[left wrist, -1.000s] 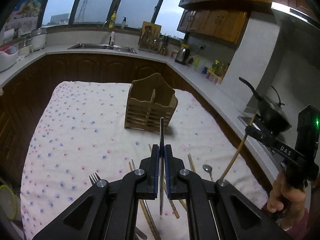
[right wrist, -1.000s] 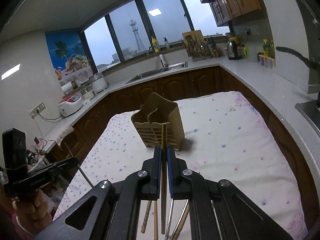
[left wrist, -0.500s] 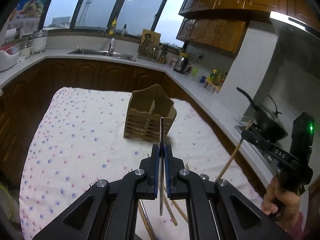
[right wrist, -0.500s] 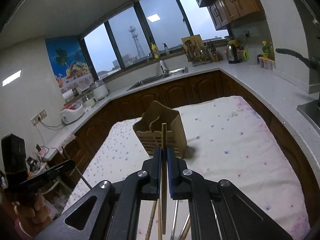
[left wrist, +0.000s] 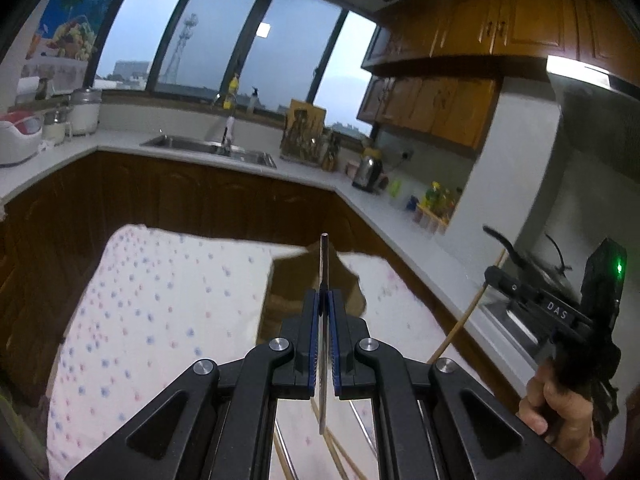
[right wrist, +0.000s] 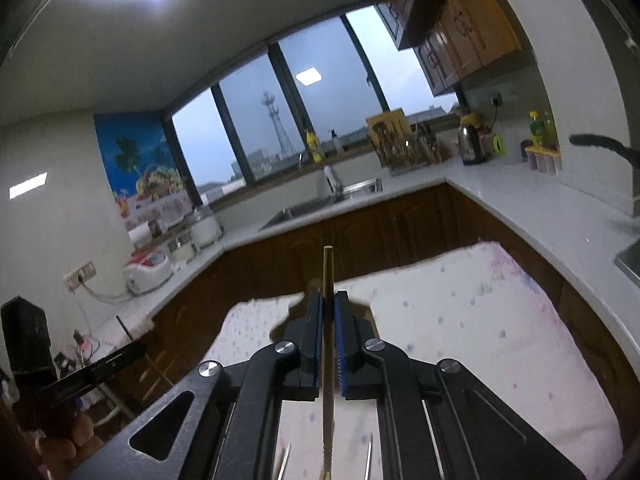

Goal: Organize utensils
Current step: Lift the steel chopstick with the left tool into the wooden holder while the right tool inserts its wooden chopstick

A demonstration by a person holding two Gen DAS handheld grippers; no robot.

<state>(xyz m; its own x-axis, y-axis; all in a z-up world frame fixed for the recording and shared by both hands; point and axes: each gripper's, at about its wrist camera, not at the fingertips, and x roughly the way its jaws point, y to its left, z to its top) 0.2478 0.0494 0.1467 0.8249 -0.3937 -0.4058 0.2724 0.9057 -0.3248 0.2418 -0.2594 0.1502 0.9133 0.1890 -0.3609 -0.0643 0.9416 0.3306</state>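
White tablecloth [left wrist: 168, 304] with small blue and pink dots, brown wooden utensil holder [left wrist: 292, 280], black left gripper [left wrist: 325, 300] with blue pads, light brown chopstick [right wrist: 328, 320], dark brown cabinets [left wrist: 200, 200], white countertop [left wrist: 312, 172], blue poster [right wrist: 140, 160] with colourful fruits

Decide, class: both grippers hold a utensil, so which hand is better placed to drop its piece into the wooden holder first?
Probably left. The left gripper, shut on the metal utensil, sits just before the wooden holder. The right gripper, shut on a wooden chopstick, largely hides it, so little separates them.
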